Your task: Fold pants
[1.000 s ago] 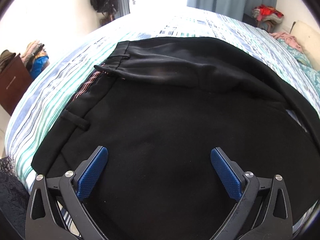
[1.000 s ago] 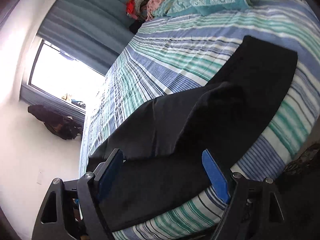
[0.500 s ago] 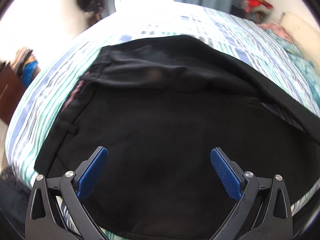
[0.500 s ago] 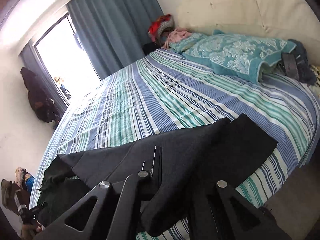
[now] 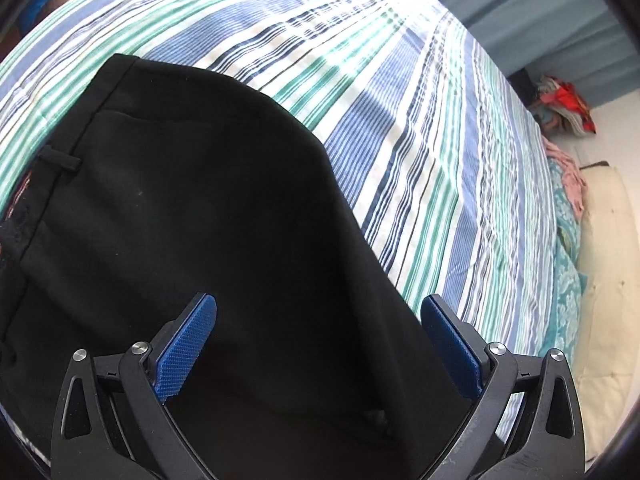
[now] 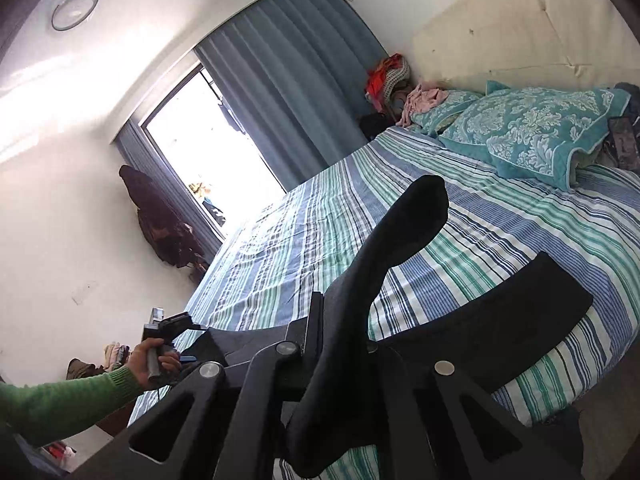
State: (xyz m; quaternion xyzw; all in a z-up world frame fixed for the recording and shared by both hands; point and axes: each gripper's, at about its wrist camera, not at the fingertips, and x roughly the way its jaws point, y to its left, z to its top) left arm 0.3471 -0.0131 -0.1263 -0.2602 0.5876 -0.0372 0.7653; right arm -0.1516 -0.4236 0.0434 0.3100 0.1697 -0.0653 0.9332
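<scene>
With the black pants (image 5: 208, 240) on the striped bed (image 5: 420, 160), we held our left gripper (image 5: 318, 344) open above the waist while our right gripper (image 6: 340, 344) pinched a raised leg, the fold judged barely begun.

pants (image 5: 208, 216): matt black woven cloth. Bedsheet (image 5: 420, 128): striped cotton-like cloth, slightly crinkled. Left gripper (image 5: 318, 344): matt black plastic, blue knurled pads (image 5: 186, 344), shiny metal pins.

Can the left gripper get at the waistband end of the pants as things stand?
Probably yes. The left gripper hangs open just over the black pants, whose waistband lies flat on the striped bedspread with nothing covering it.
</scene>
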